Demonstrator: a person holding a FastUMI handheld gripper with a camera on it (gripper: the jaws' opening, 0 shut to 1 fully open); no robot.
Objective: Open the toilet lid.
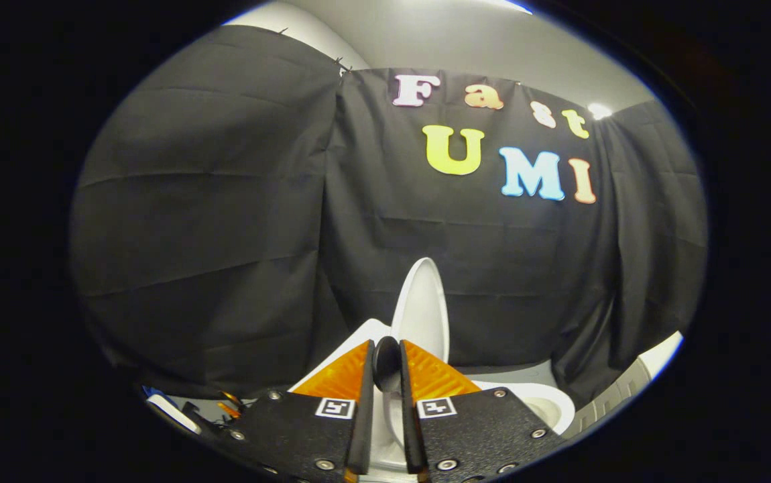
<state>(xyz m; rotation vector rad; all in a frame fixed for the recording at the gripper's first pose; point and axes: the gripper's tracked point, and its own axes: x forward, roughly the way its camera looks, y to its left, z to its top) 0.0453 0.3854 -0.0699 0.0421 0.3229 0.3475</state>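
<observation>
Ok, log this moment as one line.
gripper: shut on toilet lid | lid: raised, near upright | bowl: exposed

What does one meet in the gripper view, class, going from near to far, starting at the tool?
tool, fingers nearly closed on a dark knob → raised toilet lid → black cloth wall → pale ceiling

Tongs (386, 362) nearly closed, pinching a dark knob (385, 362) between both fingers. Lid (422, 315) raised upright just beyond, at 12 o'clock. Bowl (546, 406) at 3 o'clock of fingers.
</observation>
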